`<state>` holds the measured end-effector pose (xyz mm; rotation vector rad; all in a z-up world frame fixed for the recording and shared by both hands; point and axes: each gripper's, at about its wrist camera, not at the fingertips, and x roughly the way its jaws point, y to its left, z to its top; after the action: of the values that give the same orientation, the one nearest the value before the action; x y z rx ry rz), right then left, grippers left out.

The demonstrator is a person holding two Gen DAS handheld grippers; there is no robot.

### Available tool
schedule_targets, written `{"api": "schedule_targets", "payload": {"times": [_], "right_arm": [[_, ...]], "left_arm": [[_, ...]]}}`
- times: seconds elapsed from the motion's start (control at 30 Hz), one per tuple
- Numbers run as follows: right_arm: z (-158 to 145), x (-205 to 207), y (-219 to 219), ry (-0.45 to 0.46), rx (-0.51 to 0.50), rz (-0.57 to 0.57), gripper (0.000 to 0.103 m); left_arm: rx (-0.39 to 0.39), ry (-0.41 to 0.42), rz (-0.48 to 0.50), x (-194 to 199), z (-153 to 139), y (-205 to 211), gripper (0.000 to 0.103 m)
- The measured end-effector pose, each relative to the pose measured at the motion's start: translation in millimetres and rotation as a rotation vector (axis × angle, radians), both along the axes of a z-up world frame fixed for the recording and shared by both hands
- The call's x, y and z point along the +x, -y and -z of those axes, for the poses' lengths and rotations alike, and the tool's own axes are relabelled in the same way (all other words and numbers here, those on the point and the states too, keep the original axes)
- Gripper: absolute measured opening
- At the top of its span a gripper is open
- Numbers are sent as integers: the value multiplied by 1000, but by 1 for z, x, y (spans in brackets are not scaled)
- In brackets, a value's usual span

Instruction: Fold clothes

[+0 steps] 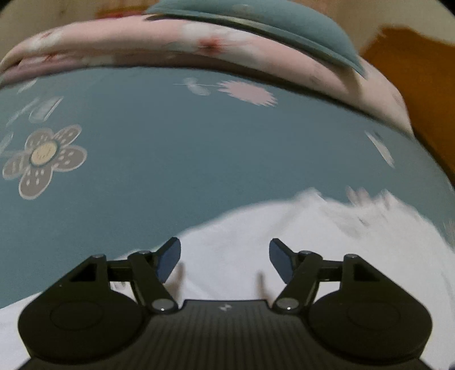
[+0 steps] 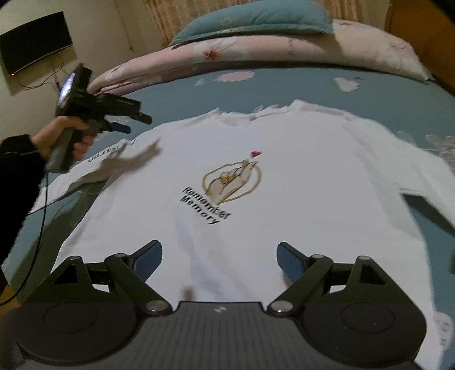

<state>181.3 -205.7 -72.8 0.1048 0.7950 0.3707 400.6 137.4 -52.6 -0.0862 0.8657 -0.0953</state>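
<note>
A white T-shirt [image 2: 284,182] with a hand-heart print and the words "Remember Memory" lies spread flat, front up, on the blue flowered bed sheet [image 2: 284,85]. My right gripper [image 2: 219,260] is open and empty, hovering over the shirt's lower hem area. My left gripper [image 1: 224,257] is open and empty above the shirt's left sleeve and shoulder [image 1: 256,227]. It also shows in the right wrist view [image 2: 133,122], held in a hand over the left sleeve [image 2: 93,165].
A pink floral quilt [image 2: 256,51] is rolled along the head of the bed, with a teal pillow [image 2: 256,17] on it. An orange wooden headboard [image 1: 412,85] stands at the right. A dark wall screen [image 2: 34,39] hangs at the left.
</note>
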Motion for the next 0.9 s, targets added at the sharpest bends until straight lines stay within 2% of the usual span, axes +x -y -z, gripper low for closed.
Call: {"api": "schedule_targets", "payload": {"times": [0.1, 0.2, 0.3, 0.43, 0.47, 0.5, 0.57, 0.6, 0.67, 0.73, 0.77, 0.8, 0.83, 0.87, 0.9], "right_arm": [[-8, -14, 14, 3, 10, 49, 94], [-13, -31, 26, 6, 10, 92, 94], [-22, -56, 33, 34, -2, 107, 94], [-29, -85, 43, 69, 45, 104, 94], [-29, -90, 45, 73, 62, 107, 94], [-29, -95, 47, 74, 80, 105, 94], [-27, -101, 48, 73, 98, 97, 94], [-26, -104, 48, 72, 106, 93, 94], [-23, -109, 49, 70, 121, 84, 94], [-21, -114, 52, 68, 134, 79, 94], [-21, -117, 55, 69, 138, 81, 94], [-20, -121, 58, 71, 140, 84, 94], [-19, -123, 61, 71, 138, 92, 94], [-18, -125, 65, 71, 134, 103, 94], [-15, -125, 69, 65, 137, 116, 94]], "left_arm": [[27, -11, 125, -43, -18, 35, 77], [59, 1, 235, -93, -29, 67, 78], [100, -6, 273, -138, -26, 89, 78], [27, -6, 188, -188, -14, 84, 70], [8, 3, 166, -200, -10, 82, 63], [-25, 2, 152, -209, -5, 79, 60], [-107, -8, 136, -225, 7, 74, 60], [-121, 1, 126, -229, 13, 74, 60], [-101, 16, 66, -233, 26, 72, 60], [-127, -20, -17, -230, 39, 64, 60], [-149, -28, -62, -230, 46, 57, 56], [-152, -16, -85, -234, 49, 52, 56], [-129, -13, -111, -236, 49, 49, 54], [-98, -20, -143, -238, 48, 45, 46], [-84, -27, -164, -240, 48, 42, 46]]}}
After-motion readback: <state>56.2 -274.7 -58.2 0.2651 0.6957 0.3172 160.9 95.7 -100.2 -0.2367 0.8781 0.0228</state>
